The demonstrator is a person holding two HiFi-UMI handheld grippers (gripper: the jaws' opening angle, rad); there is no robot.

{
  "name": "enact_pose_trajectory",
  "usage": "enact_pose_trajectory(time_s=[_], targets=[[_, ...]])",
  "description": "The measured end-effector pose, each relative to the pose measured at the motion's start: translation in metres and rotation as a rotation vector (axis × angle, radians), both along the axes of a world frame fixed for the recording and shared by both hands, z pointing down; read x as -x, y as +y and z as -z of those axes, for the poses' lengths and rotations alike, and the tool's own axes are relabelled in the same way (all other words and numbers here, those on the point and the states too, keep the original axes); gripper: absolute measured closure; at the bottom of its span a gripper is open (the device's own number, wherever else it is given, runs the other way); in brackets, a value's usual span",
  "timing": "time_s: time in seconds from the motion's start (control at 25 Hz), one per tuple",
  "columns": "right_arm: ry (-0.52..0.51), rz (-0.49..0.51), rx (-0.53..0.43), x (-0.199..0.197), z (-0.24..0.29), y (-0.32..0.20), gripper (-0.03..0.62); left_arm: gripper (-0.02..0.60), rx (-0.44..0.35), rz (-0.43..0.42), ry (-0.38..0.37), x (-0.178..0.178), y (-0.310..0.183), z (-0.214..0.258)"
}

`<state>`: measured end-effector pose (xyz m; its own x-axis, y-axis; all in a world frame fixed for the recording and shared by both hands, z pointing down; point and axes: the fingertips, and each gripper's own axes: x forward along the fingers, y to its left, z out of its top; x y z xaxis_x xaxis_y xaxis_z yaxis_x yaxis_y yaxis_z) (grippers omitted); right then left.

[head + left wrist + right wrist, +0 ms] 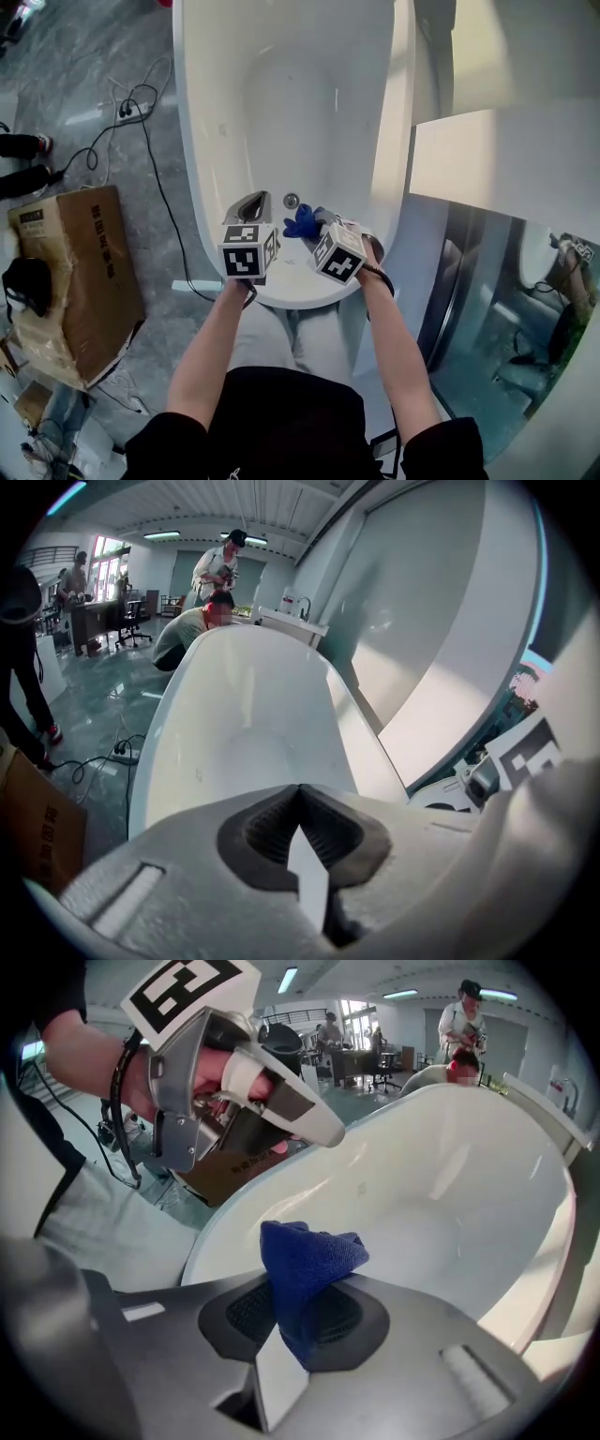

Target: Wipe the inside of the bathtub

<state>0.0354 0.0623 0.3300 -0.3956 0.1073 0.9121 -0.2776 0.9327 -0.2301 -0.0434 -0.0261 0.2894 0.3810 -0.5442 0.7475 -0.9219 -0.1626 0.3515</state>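
Observation:
A white freestanding bathtub (202, 141) runs away from me; its near end lies under both grippers. My right gripper (314, 225) is shut on a blue cloth (302, 222), which bunches up out of the closed jaws (305, 1265) over the tub's near end (441, 1204). My left gripper (251, 206) is shut with nothing in it and hovers just left of the cloth, above the tub's near rim; it points along the tub (253, 714). The left gripper (323, 1133) also shows in the right gripper view, up and to the left. A round drain fitting (292, 200) sits between the two grippers.
A cardboard box (80, 281) stands on the floor at the left, with black cables (155, 169) and a power strip (127, 111) beside the tub. A white wall panel (506, 159) and a glass partition (487, 309) close the right side. People (217, 569) are beyond the tub's far end.

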Motion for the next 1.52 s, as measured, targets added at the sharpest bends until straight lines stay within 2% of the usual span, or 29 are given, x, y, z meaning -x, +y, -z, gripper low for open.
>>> enact_pose_trajectory(time_s=[0.24,0.44,0.84,1.24,1.52], targets=[[-0.096,-0.091,-0.123,0.024,0.067,-0.05,0.519,0.58,-0.108,0.022,-0.011,0.012,-0.035,0.07],[-0.129,-0.135,-0.216,0.033,0.115,-0.073,0.517,0.58,-0.183,0.033,-0.013,0.018,-0.046,0.124],[-0.263,-0.266,-0.366,0.049,0.214,-0.129,0.517,0.58,-0.301,0.069,0.001,0.027,-0.063,0.205],[-0.384,-0.361,-0.533,0.047,0.323,-0.175,0.516,0.58,-0.468,0.048,0.01,0.026,-0.094,0.297],[-0.5,-0.403,-0.66,0.055,0.389,-0.204,0.516,0.58,-0.59,0.033,-0.035,0.028,-0.114,0.358]])
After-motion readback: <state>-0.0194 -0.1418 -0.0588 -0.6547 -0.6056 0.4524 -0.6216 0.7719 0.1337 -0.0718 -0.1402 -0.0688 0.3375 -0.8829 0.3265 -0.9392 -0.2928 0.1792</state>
